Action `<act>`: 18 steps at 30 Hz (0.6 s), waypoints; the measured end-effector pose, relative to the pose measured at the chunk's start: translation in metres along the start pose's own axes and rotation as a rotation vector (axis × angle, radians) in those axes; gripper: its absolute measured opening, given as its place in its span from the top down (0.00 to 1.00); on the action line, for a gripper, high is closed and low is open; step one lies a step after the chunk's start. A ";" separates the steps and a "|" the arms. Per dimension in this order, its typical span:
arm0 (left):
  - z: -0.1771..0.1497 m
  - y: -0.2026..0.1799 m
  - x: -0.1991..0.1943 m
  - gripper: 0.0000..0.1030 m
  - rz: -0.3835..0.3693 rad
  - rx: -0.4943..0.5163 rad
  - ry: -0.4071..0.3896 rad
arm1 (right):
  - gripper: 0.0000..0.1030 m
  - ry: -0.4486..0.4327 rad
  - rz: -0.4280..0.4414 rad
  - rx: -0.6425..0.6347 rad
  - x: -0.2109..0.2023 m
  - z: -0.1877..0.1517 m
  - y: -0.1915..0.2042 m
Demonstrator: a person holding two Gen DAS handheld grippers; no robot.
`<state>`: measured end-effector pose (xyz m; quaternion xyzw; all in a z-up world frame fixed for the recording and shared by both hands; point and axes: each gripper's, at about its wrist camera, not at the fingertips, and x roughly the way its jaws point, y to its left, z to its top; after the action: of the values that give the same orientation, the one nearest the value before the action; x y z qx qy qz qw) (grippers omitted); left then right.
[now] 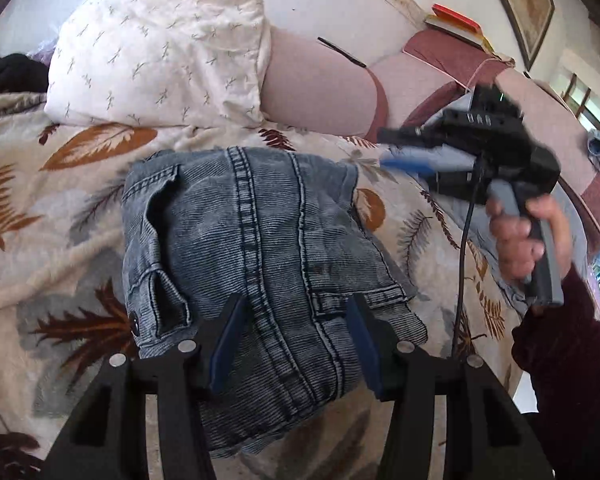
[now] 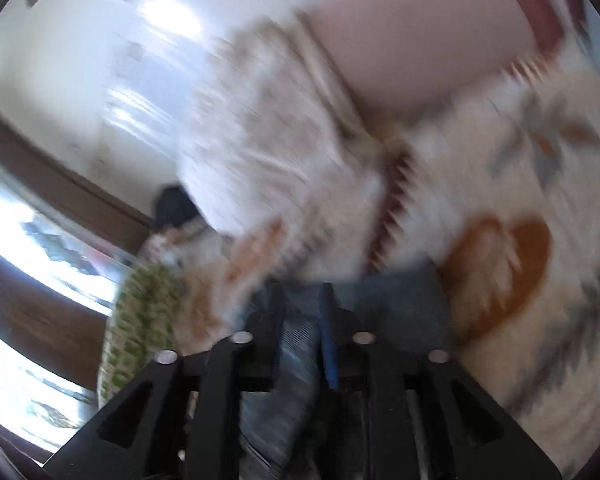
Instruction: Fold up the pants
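Folded grey-blue jeans (image 1: 252, 232) lie in a compact bundle on the leaf-print bed cover (image 1: 60, 208). My left gripper (image 1: 296, 340) hovers over their near end, open, its blue-padded fingers (image 1: 228, 336) wide apart with denim seen below the gap. My right gripper (image 1: 384, 149) is blurred, held by a hand (image 1: 516, 240) at the right, with its tips just past the jeans' far right corner. In the right wrist view the right gripper (image 2: 302, 304) shows a narrow gap between its jaws, and denim (image 2: 392, 292) lies beneath, not pinched as far as the blur allows.
A white patterned pillow (image 1: 160, 52) and a pink pillow (image 1: 320, 84) lie beyond the jeans. Books (image 1: 456, 20) sit on the headboard ledge. Pale blue cloth (image 1: 448, 160) lies at the right. A green-patterned item (image 2: 140, 320) sits at the bed's left edge near a window (image 2: 28, 240).
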<state>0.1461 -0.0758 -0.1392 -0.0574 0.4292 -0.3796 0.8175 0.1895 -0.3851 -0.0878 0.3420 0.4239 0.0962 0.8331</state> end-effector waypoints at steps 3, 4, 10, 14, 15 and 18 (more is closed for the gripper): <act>0.001 0.008 -0.004 0.48 -0.027 -0.060 -0.012 | 0.34 0.043 0.065 0.065 0.014 -0.009 -0.025; 0.001 0.009 -0.005 0.47 -0.025 -0.068 -0.012 | 0.33 0.052 0.107 0.095 0.019 -0.011 -0.031; 0.000 0.006 -0.004 0.47 -0.018 -0.074 -0.015 | 0.22 0.162 0.121 0.169 0.051 -0.031 -0.035; -0.001 0.007 -0.003 0.47 -0.027 -0.087 -0.017 | 0.22 0.245 0.182 0.203 0.082 -0.057 -0.028; -0.001 0.007 -0.003 0.47 -0.027 -0.088 -0.016 | 0.27 0.236 0.196 0.195 0.087 -0.061 -0.022; 0.000 0.005 -0.003 0.47 -0.016 -0.079 -0.009 | 0.73 0.199 0.221 0.151 0.087 -0.063 -0.008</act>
<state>0.1480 -0.0697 -0.1393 -0.0950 0.4398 -0.3687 0.8134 0.1942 -0.3217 -0.1744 0.4371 0.4702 0.1887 0.7431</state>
